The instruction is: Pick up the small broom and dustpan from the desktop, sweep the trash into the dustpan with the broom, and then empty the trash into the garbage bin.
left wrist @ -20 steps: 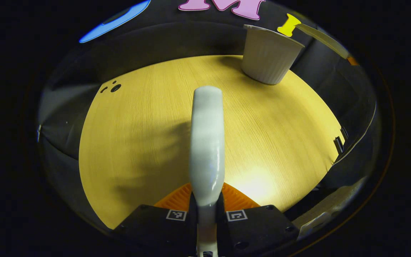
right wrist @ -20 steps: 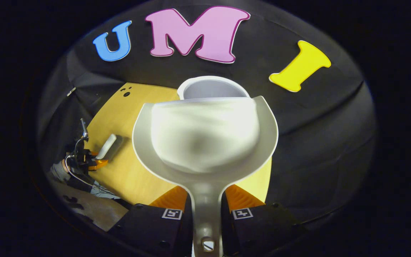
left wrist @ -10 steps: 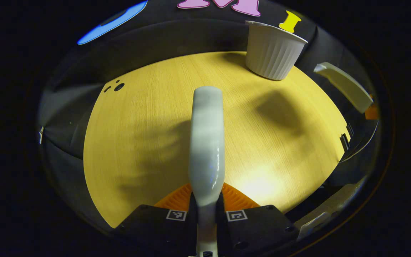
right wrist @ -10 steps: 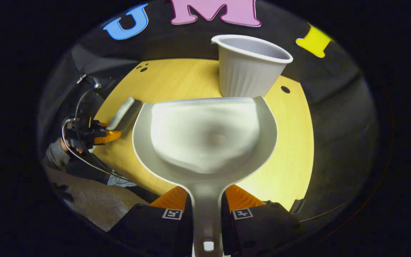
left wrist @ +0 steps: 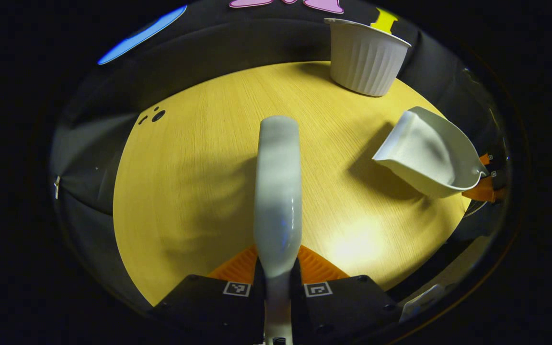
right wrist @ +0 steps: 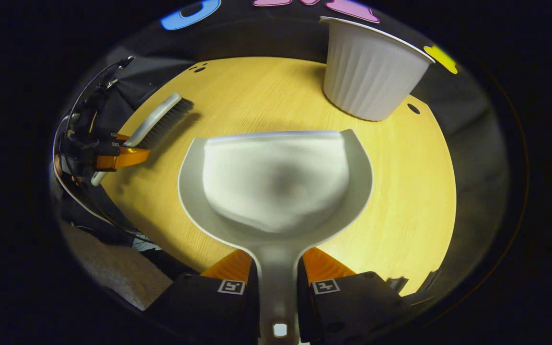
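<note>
My left gripper (left wrist: 278, 278) is shut on the handle of the small white broom (left wrist: 278, 191), which points forward over the wooden desktop (left wrist: 199, 167). In the right gripper view the broom (right wrist: 154, 122) shows dark bristles, held low at the table's left by the left gripper (right wrist: 122, 155). My right gripper (right wrist: 278, 278) is shut on the stem of the white dustpan (right wrist: 276, 182), its scoop looking bare inside. From the left gripper view the dustpan (left wrist: 429, 153) hangs tilted just above the table's right side. The white ribbed garbage bin (right wrist: 372, 76) stands at the far edge, beyond the dustpan.
The bin (left wrist: 364, 60) sits at the back right of the table in the left gripper view. Small dark holes (left wrist: 157, 115) mark the desktop's far left, another hole (right wrist: 413, 109) lies by the bin. Black cloth walls surround the table. Floor (right wrist: 108, 268) shows past the near edge.
The right gripper has drawn the dustpan back from over the bin and lowered it toward the table's right side. The broom stays held in nearly the same place.
</note>
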